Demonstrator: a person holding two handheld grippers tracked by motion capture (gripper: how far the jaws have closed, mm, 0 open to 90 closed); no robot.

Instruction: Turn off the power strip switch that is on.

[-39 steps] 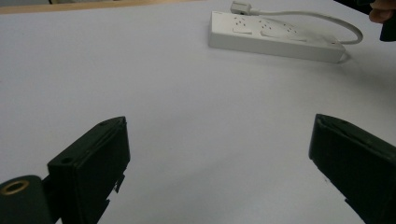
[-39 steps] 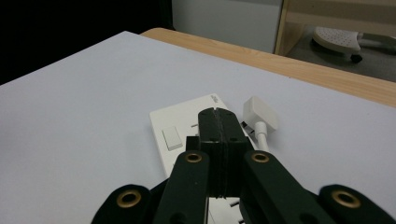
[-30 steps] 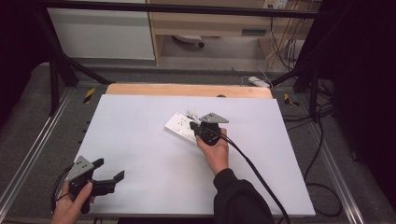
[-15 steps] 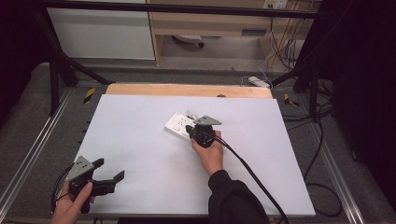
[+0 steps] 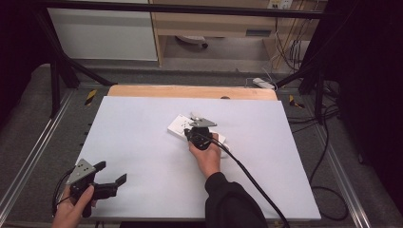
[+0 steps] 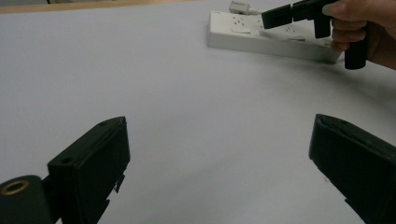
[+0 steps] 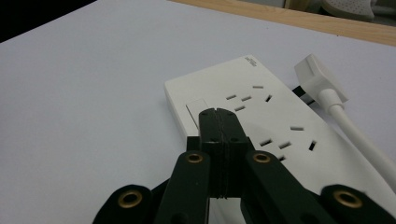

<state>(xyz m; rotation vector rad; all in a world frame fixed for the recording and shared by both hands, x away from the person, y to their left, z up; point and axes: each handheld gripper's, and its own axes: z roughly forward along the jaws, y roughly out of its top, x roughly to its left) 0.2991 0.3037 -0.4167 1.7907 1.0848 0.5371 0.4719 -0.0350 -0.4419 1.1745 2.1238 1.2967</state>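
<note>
A white power strip lies flat near the middle of the white table top. A white plug on a thick white cable rests beside its far side. My right gripper is shut with nothing between its jaws. Its tips hover just over the strip, next to the rocker switch at the strip's end. My left gripper is held at the front left corner, open and empty, pointing towards the strip.
A wooden strip borders the table's far edge. Metal rails run along both sides. Black cables lie on the grey floor at the right, and the right gripper's cable trails to the front edge.
My right gripper has shifted a little to the left and lower over the power strip, still shut. The left gripper has stayed where it was.
</note>
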